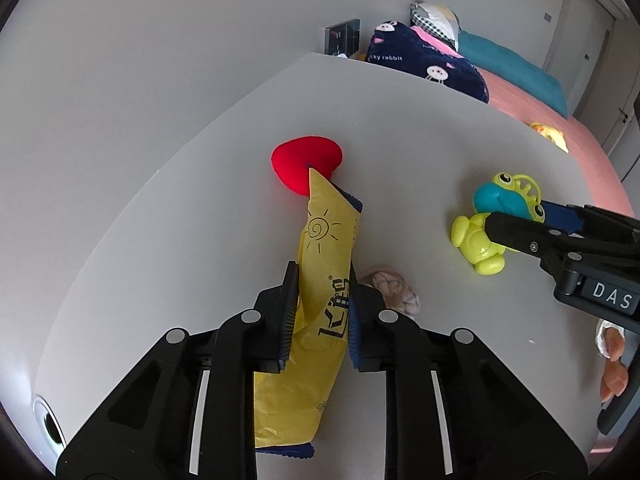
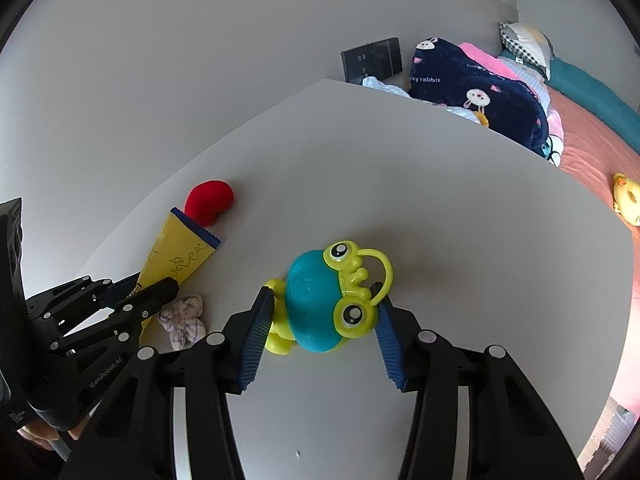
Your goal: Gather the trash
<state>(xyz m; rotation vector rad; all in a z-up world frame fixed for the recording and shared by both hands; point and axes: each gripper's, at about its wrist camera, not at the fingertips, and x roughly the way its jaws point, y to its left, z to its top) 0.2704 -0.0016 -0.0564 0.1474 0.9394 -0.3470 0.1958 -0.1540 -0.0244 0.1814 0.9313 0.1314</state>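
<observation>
**Yellow wrapper pinched as frog toy sat between second pair of jaws**

The left gripper (image 1: 320,312) had its jaws pinching a yellow snack wrapper (image 1: 316,280), blue pads pressed against both sides of the packet. The wrapper lay lengthwise on the white worktop (image 1: 420,152), its far tip at twelve o'clock touching or overlapping a red plush heart (image 1: 306,160); which, the view did not settle. A crumpled tissue wad (image 1: 396,288) rested just beside the gripper at about three o'clock. The right gripper (image 2: 322,326) stood with its jaws spread around a green-and-teal frog toy (image 2: 324,300); the left pad touched the toy's green limb, while contact on the right side could not be told. Beyond the worktop's far edge, at one o'clock, a navy rabbit-print blanket (image 2: 476,88) lay heaped on a bed with a pink sheet (image 1: 560,136).
</observation>
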